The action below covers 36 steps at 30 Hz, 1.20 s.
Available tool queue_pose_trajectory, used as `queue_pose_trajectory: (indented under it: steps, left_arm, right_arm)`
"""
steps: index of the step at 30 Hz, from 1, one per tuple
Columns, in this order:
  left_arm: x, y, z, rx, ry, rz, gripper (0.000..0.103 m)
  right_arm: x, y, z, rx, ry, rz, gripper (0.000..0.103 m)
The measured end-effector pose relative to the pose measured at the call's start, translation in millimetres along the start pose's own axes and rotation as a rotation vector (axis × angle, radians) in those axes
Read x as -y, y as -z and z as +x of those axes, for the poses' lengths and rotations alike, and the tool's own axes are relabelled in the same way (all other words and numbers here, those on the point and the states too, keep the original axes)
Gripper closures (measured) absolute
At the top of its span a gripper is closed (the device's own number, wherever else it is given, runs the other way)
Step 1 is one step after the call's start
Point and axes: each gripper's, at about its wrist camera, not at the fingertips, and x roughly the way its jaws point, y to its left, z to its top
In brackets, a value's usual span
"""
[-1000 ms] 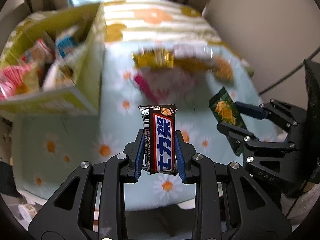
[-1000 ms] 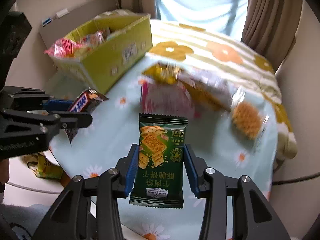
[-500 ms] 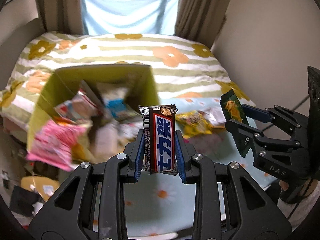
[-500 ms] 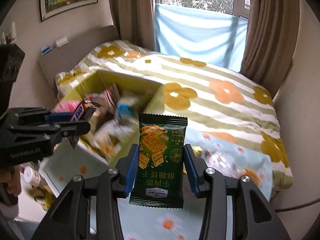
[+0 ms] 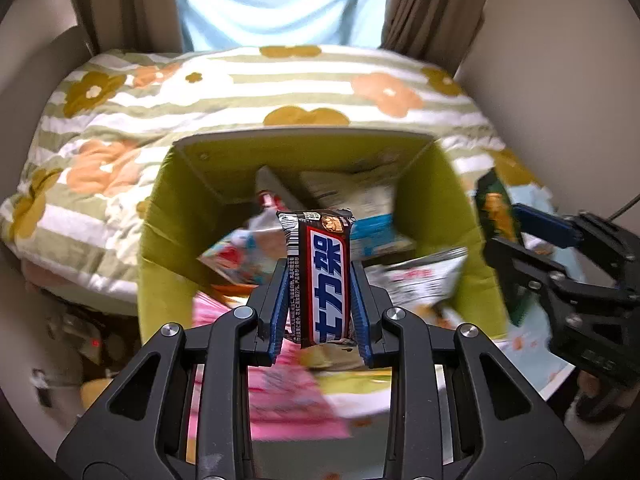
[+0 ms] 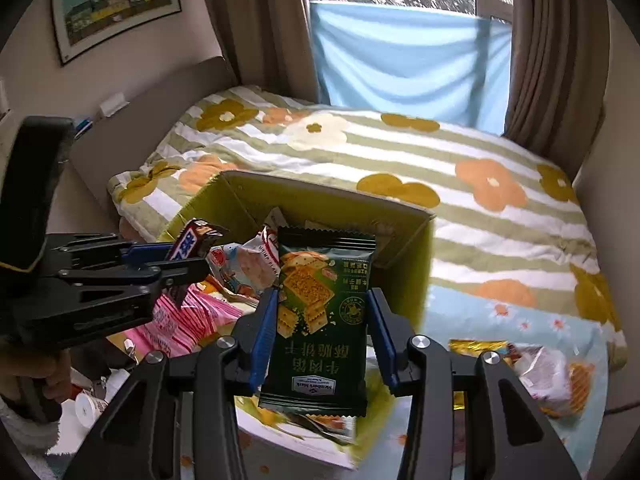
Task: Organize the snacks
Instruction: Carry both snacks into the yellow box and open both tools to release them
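Chocolate bar [image 5: 320,280], glossy dark wrapper with a red-and-blue panel, pinched upright in the left gripper [image 5: 319,312], long axis along the fingers, above the open yellow-green cardboard box [image 5: 436,184]. Green cracker packet [image 6: 322,316], flat foil with crimped ends, likewise clamped upright in the right gripper [image 6: 322,344] over the box's crinkly snack bags [image 6: 248,264].

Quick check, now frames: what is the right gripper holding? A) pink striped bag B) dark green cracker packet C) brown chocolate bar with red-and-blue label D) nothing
B: in the right wrist view the right gripper has its blue pads closed on the dark green cracker packet, over the yellow-green cardboard box; the brown chocolate bar sits in the left gripper.
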Motion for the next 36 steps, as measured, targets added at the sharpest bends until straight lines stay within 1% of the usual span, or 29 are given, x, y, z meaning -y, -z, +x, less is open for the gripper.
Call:
queue_pose_trajectory:
  steps: [3,6,12,13,15,16,18,20,26,29,31,32,33,34,35,36]
  left_arm:
    - [-10,0,21,-0.04,0.012,0.024,0.078]
    - [-12,4,31,-0.058,0.032,0.044,0.078]
    - [-11,7,34,-0.063,0.051,0.062,0.077]
    - [-12,7,34,-0.07,0.048,0.061,0.073]
    - [-14,8,33,-0.07,0.028,0.063,0.036]
    - [-17,9,29,-0.051,0.021,0.064,0.0]
    - [-22,13,22,-0.021,0.024,0.053,0.0]
    - [-27,15,19,-0.034,0.024,0.041,0.0]
    - [-47,28,1,-0.012,0.006,-0.028,0.0]
    - [-48,32,-4,-0.004,-0.009,-0.041,0.0]
    - [-49,35,-8,0.005,-0.015,-0.049,0.0]
    - [-49,36,-11,0.014,-0.019,-0.054,0.0]
    - [-49,38,-15,0.025,-0.026,-0.06,0.0]
    - [-49,39,-17,0.03,-0.03,-0.065,0.0]
    - [-49,40,-20,0.034,-0.033,-0.069,0.0]
    - [-49,42,-21,0.036,-0.038,-0.073,0.001]
  right_arm:
    - [-6,1,12,-0.03,0.021,0.022,0.062]
    - [-7,4,22,-0.063,0.034,0.051,0.062]
    - [-1,7,35,-0.109,0.05,0.076,0.062]
    - [1,8,35,-0.112,0.052,0.079,0.062]
    - [3,6,36,-0.112,0.048,0.092,0.062]
    - [5,6,36,-0.113,0.045,0.1,0.062]
    - [5,6,37,-0.117,0.042,0.108,0.062]
    - [4,6,38,-0.124,0.038,0.109,0.062]
    - [-5,6,41,-0.137,0.012,0.093,0.062]
    - [-9,5,43,-0.139,-0.019,0.093,0.062]
    - [-12,5,45,-0.148,-0.052,0.09,0.06]
    - [-13,5,45,-0.142,-0.069,0.09,0.054]
    - [-15,6,45,-0.132,-0.083,0.091,0.041]
    - [-16,7,45,-0.122,-0.103,0.096,0.031]
    - [-16,8,45,-0.118,-0.116,0.1,0.012]
    - [-17,10,45,-0.112,-0.127,0.104,0.006]
